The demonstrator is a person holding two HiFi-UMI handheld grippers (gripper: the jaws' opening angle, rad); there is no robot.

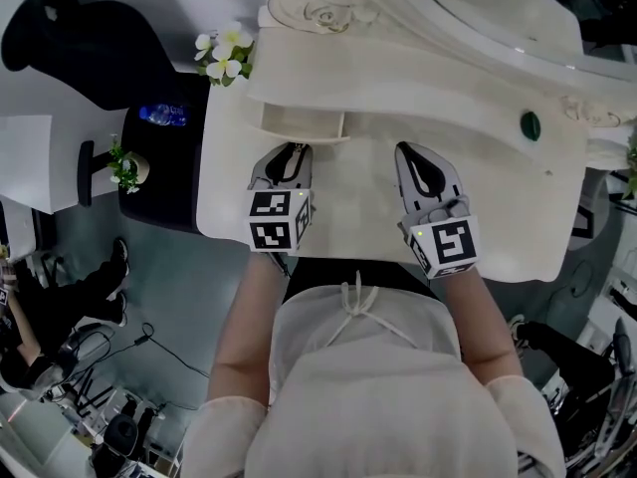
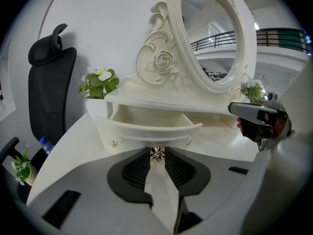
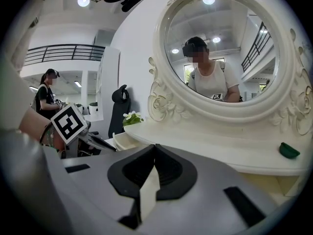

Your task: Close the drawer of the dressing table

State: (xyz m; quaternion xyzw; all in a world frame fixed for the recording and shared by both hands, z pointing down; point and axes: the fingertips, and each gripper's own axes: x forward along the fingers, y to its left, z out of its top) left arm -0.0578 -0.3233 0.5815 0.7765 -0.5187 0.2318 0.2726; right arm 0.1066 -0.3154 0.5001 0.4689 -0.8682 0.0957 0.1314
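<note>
Drawer [image 2: 149, 129] open, cream dressing table [image 1: 378, 217]; left gripper [image 1: 292, 150] fingers [image 2: 139, 168] clamp knob [image 2: 156, 154], right gripper [image 3: 154, 148] fingers [image 3: 168, 168] together; black chair [image 2: 51, 82] beside.

Two hand-held grippers [image 1: 292, 152] [image 1: 410, 157], one drawer [image 1: 304, 122] with one knob [image 2: 156, 154], one mirror [image 2: 212, 33], one black chair [image 2: 49, 92], one green object [image 1: 530, 124].

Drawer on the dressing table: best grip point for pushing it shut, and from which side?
The small metal knob at the centre of the drawer front, taken head-on from the front. It juts out, is narrow enough to pinch, and a centred push should stay square. The left gripper is clamped on it.
</note>
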